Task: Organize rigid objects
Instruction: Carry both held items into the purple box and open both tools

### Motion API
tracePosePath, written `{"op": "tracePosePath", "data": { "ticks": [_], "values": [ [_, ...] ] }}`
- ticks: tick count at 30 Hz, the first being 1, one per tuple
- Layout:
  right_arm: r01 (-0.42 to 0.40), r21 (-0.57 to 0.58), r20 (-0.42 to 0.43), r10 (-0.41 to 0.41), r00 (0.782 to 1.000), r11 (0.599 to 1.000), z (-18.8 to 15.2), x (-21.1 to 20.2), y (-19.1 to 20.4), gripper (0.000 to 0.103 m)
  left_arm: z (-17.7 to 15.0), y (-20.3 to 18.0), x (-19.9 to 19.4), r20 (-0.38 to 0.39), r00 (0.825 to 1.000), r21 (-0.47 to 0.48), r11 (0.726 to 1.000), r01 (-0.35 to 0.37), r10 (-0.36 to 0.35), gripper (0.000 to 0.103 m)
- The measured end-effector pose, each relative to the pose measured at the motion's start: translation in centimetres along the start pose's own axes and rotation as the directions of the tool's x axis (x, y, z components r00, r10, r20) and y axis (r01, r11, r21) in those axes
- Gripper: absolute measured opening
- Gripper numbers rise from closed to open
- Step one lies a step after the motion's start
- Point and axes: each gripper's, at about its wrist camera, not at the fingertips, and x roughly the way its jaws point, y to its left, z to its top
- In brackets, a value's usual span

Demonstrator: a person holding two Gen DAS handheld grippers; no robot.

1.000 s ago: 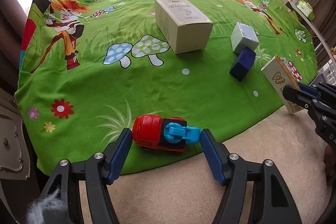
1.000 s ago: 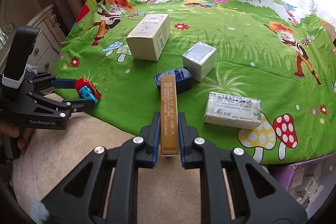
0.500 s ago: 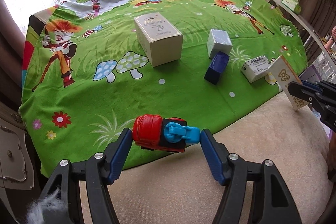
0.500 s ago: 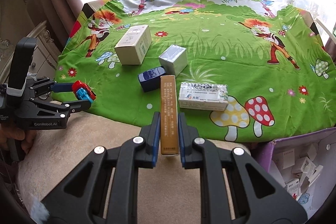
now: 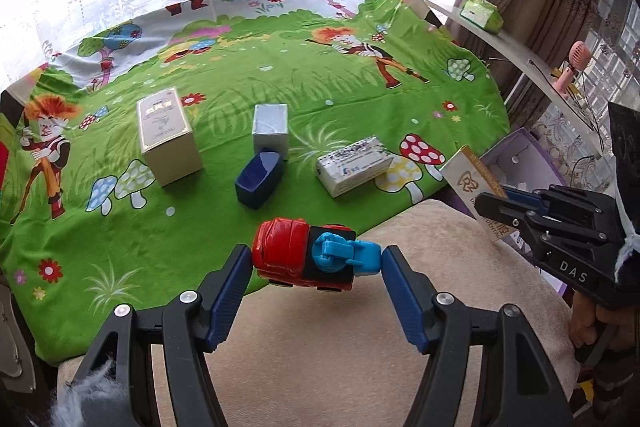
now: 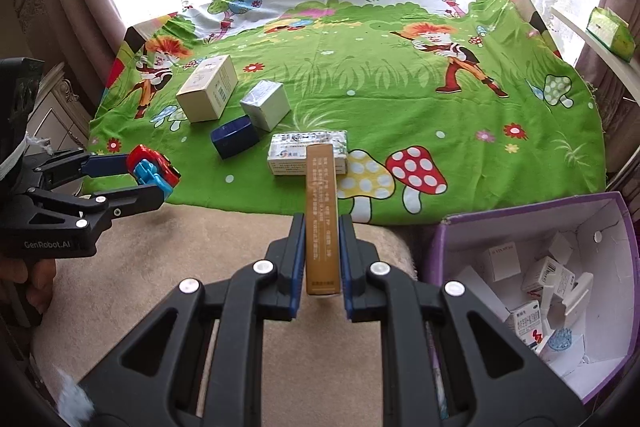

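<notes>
- Right gripper [image 6: 319,263]: jaws narrow, clamped on the flat sides of a slim gold carton [image 6: 321,215], which is held edge-up and clear of any surface.
- Left gripper [image 5: 316,261]: jaws spread fairly wide, pinching a red and blue toy car [image 5: 310,257] end to end; the car hangs in the air over the front edge of the green cartoon cloth [image 5: 304,83].
- Just beside the right gripper, low to its right: an open purple box [image 6: 532,223] holding several small white cartons. Likely the collection bin.
- Step in hand, as I read it: transport. Both items are lifted and neither is in the box yet.
- Next move calls for swinging the carton right and down over the box opening, clearing the near wall, then opening the jaws. The car would need a long crossing to reach the same box.
- Farther out on the cloth, still to be collected: white medicine box [image 6: 307,157], dark blue box [image 6: 234,137] touching a silver-grey cube [image 6: 266,105], and a cream box [image 6: 208,89] farthest back on the left.
</notes>
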Motion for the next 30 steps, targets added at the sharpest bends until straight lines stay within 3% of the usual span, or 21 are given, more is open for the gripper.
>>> {"op": "tracePosePath", "data": {
  "ticks": [16, 30],
  "values": [
    [0.198, 0.144, -0.009, -0.199, 0.980, 0.970, -4.2, -3.9, -8.6, 0.019, 2.0, -11.1, 1.4, -0.028, 0.982, 0.159, 0.969, 0.189, -0.187, 0.067],
    [0.345, 0.324, -0.041, -0.352, 0.935, 0.881, -7.4, -8.1, -17.8, 0.019, 2.0, -18.1, 3.2, -0.097, 0.941, 0.222, 0.915, 0.338, -0.324, 0.067]
  ]
}}
